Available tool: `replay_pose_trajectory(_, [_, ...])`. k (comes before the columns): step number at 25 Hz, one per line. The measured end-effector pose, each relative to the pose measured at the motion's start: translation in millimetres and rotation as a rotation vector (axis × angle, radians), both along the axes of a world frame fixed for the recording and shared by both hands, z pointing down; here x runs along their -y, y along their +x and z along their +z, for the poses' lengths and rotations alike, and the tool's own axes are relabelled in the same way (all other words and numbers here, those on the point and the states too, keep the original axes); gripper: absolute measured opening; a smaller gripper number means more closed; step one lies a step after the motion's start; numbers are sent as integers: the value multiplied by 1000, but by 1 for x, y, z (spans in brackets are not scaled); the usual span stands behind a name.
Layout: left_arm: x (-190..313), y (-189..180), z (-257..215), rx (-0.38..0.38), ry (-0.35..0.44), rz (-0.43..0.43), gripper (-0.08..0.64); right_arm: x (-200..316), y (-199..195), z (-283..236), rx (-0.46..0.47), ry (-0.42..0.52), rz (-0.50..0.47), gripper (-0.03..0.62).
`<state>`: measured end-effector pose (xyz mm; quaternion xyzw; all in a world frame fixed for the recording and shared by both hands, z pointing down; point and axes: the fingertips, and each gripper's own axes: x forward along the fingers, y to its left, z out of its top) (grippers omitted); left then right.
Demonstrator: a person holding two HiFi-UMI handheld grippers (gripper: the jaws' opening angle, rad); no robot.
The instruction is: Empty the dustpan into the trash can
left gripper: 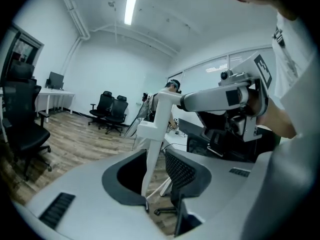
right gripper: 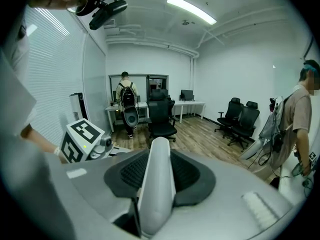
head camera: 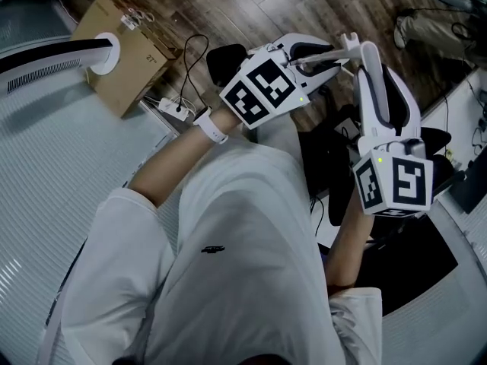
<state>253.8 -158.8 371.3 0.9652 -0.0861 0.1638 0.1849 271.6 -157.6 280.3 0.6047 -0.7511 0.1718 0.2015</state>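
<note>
**A:** What's the left arm doing?

**B:** The bare left forearm [head camera: 171, 169] reaches forward across the body, with a band at the left wrist [head camera: 211, 128]. The left claw [left gripper: 154, 181] points ahead and slightly down. Its jaws stand apart, and the white handle [right gripper: 161, 156] is between them without being pinched.

**A:** And the right?

**B:** The right forearm [head camera: 344, 242] is lifted alongside. The right claw [right gripper: 159, 186] sits just beside the left one, angled downward, with its jaws clamped on that same handle near its rounded end.

Two tongs (left tongs [left gripper: 155, 173], right tongs [right gripper: 160, 170]); one cardboard box [head camera: 125, 52].
</note>
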Motion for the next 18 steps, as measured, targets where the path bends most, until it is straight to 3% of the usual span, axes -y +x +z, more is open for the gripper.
replay_pose_trajectory(12, [4, 17, -30, -43, 87, 79, 91, -7, -10, -32, 21, 52, -76, 141])
replay_pose_trajectory(18, [1, -17, -42, -81, 94, 100, 89, -14, -47, -43, -9, 84, -147, 141])
